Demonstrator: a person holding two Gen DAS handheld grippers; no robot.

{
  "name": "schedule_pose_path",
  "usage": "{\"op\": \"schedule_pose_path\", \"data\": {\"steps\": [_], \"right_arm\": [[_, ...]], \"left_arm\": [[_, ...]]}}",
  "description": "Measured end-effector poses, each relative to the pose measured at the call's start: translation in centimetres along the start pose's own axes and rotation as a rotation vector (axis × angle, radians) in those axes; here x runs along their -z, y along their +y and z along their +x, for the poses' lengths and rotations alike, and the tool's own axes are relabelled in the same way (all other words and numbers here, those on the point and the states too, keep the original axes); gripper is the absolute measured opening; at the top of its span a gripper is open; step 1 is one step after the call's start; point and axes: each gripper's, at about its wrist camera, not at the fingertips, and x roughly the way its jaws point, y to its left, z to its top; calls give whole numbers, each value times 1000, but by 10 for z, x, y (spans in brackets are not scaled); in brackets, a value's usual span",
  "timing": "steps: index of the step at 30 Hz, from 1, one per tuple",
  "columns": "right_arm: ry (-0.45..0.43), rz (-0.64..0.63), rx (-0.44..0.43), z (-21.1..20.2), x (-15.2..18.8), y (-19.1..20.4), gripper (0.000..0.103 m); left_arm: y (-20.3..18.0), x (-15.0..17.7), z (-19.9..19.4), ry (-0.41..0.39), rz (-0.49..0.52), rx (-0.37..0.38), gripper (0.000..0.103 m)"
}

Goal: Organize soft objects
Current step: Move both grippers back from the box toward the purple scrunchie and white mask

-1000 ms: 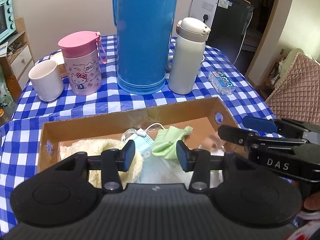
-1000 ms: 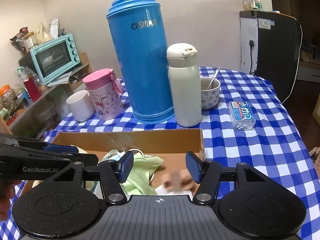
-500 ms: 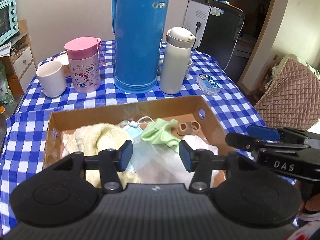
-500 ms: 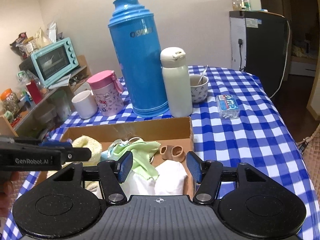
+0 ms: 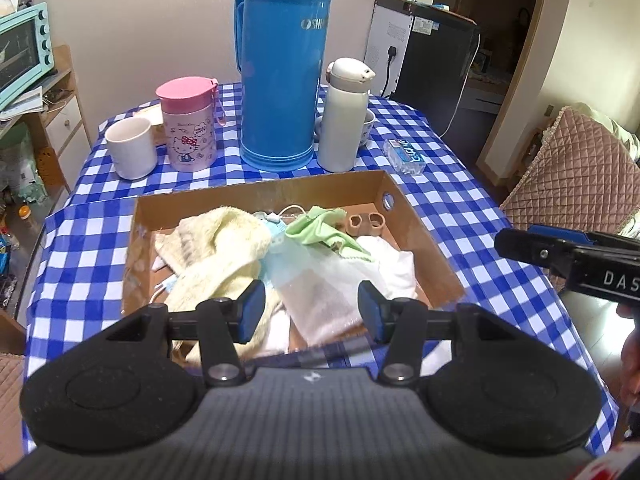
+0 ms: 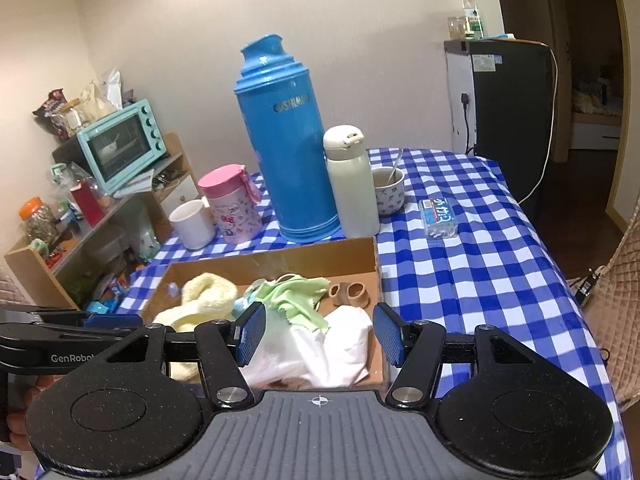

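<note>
A cardboard box (image 5: 424, 224) (image 6: 320, 258) on the checked table holds soft things: a yellow towel (image 5: 224, 248) (image 6: 208, 300), a green cloth (image 5: 320, 228) (image 6: 294, 298), a white cloth (image 5: 340, 280) (image 6: 344, 340), a blue face mask (image 5: 280, 240) and a tan rubbery piece (image 5: 366, 222) (image 6: 348, 294). My left gripper (image 5: 311, 308) is open and empty, above the box's near edge. My right gripper (image 6: 319, 338) is open and empty, above the box's near right part; it also shows at the right of the left wrist view (image 5: 568, 256).
Behind the box stand a blue thermos (image 5: 282, 68) (image 6: 286, 140), a white flask (image 5: 346, 116), a pink cup (image 5: 188, 124), a white mug (image 5: 130, 148) and a bowl with a spoon (image 6: 388, 190). A tissue pack (image 6: 438, 218) lies right. A quilted chair (image 5: 576, 176) is beside the table.
Both grippers have pulled back and up from the box, open and empty. The box contents show more fully now.
</note>
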Motion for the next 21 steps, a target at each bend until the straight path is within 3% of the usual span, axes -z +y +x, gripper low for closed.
{"op": "schedule_pose_path", "data": {"steps": [21], "right_arm": [[43, 4, -43, -97, 66, 21, 60]], "left_arm": [[-20, 73, -97, -6, 9, -8, 48]]}}
